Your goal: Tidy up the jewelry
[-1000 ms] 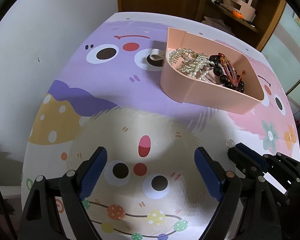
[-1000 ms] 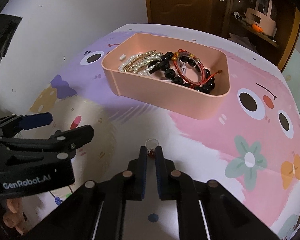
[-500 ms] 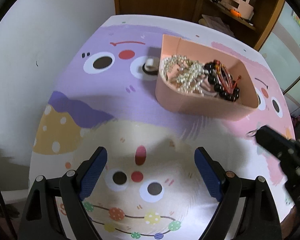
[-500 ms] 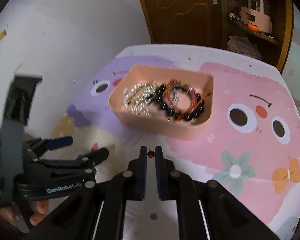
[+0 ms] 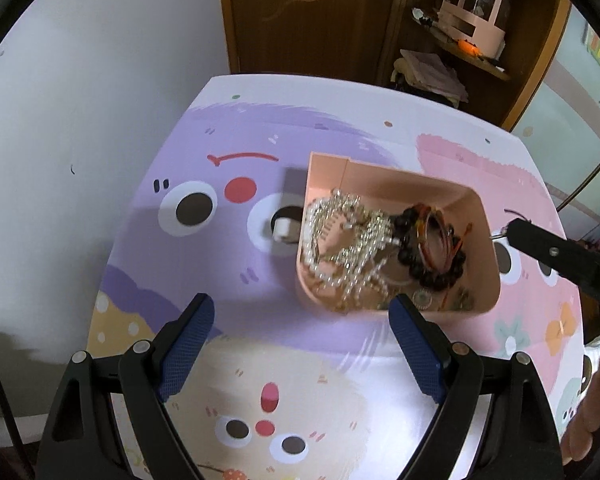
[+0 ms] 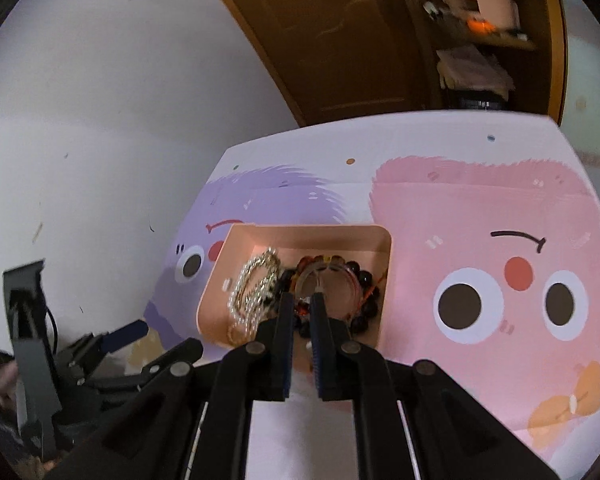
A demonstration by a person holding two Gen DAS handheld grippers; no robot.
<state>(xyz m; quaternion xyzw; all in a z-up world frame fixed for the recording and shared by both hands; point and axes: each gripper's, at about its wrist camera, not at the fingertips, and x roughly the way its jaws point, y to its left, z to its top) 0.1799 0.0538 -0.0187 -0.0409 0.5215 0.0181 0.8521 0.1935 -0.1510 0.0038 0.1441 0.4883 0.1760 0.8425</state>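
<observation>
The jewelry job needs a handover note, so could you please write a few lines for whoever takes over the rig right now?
Right gripper: shut on a small ring with a red bit, held in the air at the right-hand rim of the pink tray.
Left gripper: open and empty, above the mat in front of the tray.
Done: pearl strands, dark bead bracelet and red cord bangles already lie in the tray.
Left: release the ring into the tray. A small white piece sits on the mat left of the tray; likely next to collect.
</observation>
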